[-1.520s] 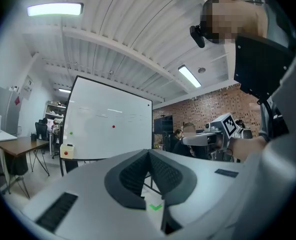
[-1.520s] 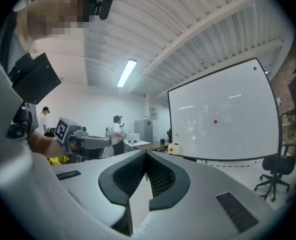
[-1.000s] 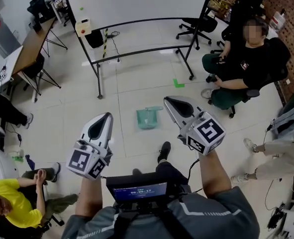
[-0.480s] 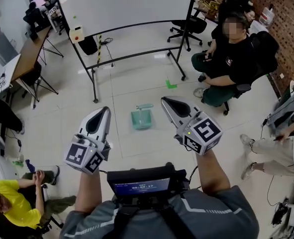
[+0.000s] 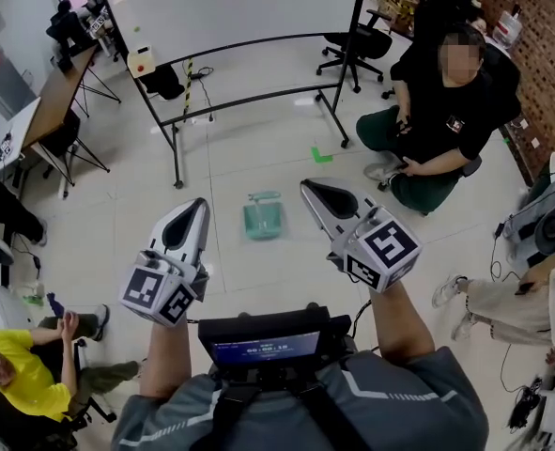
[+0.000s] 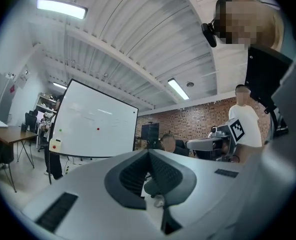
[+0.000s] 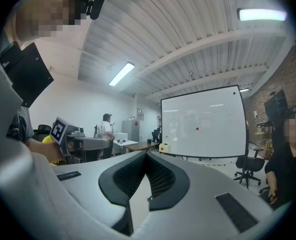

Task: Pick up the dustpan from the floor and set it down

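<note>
1. Down on the floor, seeing the dustpan (image 5: 263,222) lying flat, handle pointing away toward the whiteboard (image 5: 239,7).
2. Holding left gripper (image 5: 200,207) and right gripper (image 5: 307,187) level, well above it, fingers closed on nothing.
3. Flanking it on both sides; judging the right gripper slightly nearer.

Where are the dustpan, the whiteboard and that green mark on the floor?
dustpan (image 5: 262,223), head view, middle of its pan.
whiteboard (image 5: 239,12), head view, its white face.
green mark (image 5: 321,155), head view, the tape's corner.
</note>
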Demonstrator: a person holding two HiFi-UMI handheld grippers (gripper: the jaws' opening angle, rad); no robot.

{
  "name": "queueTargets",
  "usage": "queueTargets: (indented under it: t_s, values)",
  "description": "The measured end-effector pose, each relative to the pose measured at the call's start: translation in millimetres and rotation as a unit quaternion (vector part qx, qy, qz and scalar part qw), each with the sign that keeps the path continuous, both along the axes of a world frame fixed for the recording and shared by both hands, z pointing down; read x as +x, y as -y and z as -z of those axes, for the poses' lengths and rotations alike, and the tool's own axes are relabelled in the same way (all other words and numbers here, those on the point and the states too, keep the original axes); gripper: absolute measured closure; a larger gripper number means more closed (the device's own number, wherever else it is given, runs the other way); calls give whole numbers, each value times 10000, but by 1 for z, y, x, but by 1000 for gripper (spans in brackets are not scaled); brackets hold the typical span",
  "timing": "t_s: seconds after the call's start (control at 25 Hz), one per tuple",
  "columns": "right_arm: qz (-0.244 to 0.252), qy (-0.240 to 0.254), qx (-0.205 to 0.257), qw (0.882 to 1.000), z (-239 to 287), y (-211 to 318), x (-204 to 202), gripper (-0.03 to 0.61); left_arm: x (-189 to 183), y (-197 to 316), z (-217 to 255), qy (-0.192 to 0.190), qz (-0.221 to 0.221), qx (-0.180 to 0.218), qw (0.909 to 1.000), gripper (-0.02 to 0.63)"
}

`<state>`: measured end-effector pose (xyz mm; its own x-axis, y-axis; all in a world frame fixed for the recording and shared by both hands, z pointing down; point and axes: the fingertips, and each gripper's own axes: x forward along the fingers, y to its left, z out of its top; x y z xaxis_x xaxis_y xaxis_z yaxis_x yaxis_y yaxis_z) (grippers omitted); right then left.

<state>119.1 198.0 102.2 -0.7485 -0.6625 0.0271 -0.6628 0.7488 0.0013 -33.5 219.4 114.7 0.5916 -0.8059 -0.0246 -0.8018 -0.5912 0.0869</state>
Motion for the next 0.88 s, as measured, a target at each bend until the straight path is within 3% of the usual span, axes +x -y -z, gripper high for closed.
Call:
queueTargets:
  t_s: [0.88]
  values:
    - [-24,-57,-57,10000,-3,-18,-4,569,-12,-24,-1,14,119,-31,9999,584]
